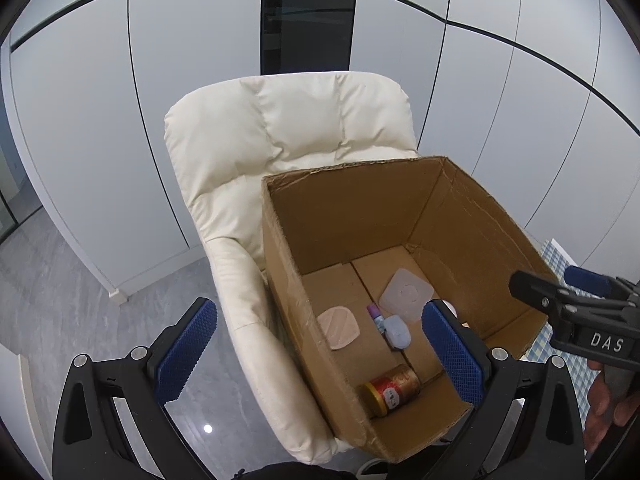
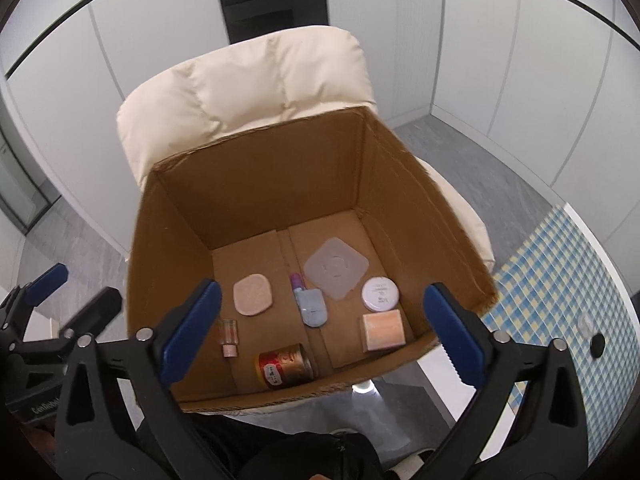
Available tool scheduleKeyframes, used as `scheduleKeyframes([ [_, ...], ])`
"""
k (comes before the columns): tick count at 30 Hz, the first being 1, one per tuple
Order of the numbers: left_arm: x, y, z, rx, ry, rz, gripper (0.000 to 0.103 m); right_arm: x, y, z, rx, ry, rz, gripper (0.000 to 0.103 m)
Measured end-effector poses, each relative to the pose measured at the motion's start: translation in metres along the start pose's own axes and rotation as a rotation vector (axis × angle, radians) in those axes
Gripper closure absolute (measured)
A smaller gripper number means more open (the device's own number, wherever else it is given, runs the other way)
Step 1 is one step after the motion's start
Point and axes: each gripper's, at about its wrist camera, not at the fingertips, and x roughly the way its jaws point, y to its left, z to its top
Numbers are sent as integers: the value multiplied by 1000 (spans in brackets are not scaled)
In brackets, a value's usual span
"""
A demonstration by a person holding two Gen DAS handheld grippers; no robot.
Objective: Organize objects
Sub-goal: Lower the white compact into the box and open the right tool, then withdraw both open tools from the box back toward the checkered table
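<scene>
An open cardboard box (image 2: 256,184) (image 1: 360,200) stands on a cream armchair. In it lie a red-gold can (image 2: 285,366) (image 1: 393,389), a small glass bottle (image 2: 229,336), a pink pad (image 2: 253,294) (image 1: 338,327), a pale blue case (image 2: 313,307) (image 1: 396,331) with a purple-capped tube (image 2: 297,280), a clear square lid (image 2: 335,267) (image 1: 405,294), a white round jar (image 2: 379,294) and a peach box (image 2: 382,330). My left gripper (image 1: 318,358) is open and empty over the box's near left wall. My right gripper (image 2: 322,332) is open and empty above the box's near edge.
The cream armchair (image 1: 280,128) (image 2: 256,80) has a grey floor to its left. A table with a blue-yellow checked cloth (image 2: 560,280) lies to the right, with a small dark knob (image 2: 597,345) on it. White wall panels stand behind.
</scene>
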Motion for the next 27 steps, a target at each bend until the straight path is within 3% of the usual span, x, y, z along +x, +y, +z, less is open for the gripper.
scheduleKeyframes([
  [27,14,-83,4,77,11,-86,1,-29,-93,-18,103,-34,-107,0],
])
